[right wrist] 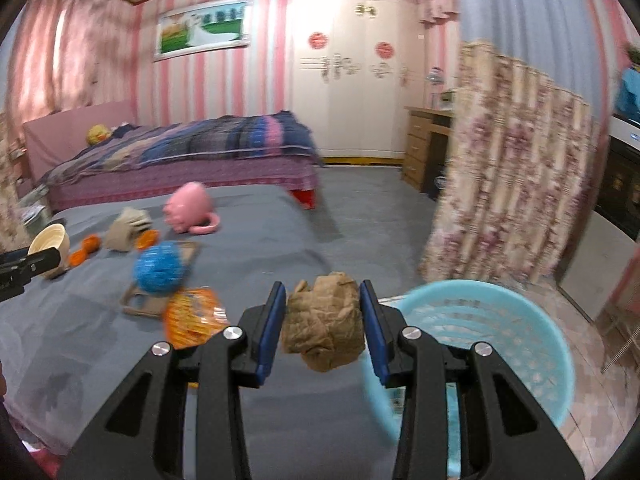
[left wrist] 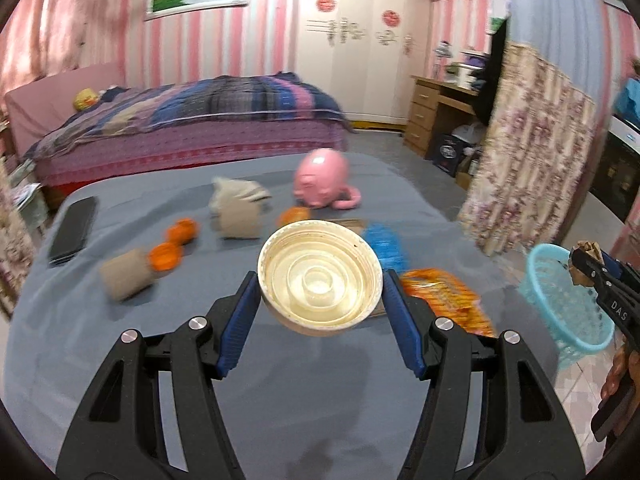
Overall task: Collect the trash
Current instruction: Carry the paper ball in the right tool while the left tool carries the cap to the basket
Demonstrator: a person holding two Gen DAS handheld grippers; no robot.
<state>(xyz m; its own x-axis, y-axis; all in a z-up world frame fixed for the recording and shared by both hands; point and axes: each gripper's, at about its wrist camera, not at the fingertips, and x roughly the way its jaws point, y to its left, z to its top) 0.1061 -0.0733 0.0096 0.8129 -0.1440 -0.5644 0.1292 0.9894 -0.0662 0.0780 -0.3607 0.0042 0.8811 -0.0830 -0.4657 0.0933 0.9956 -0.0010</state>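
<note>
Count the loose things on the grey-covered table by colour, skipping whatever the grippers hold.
Orange: 4 (three small round pieces, one snack packet)
Beige: 2 (cardboard roll, crumpled paper bag)
Pink: 1 (pig-shaped mug)
Blue: 1 (spiky ball)
Black: 1 (flat case)
Brown: 1 (flat tray)
Total: 10

Black plastic tongs: left gripper (left wrist: 320, 292), right gripper (right wrist: 323, 320). Ribbed blue pads (left wrist: 240, 320) inside each finger, round silver screws (left wrist: 199, 323) behind them, white letters "DAS" (left wrist: 618, 310) along one side.

Both tongs (left wrist: 320, 300) (right wrist: 323, 320) clamped, loaded
</note>
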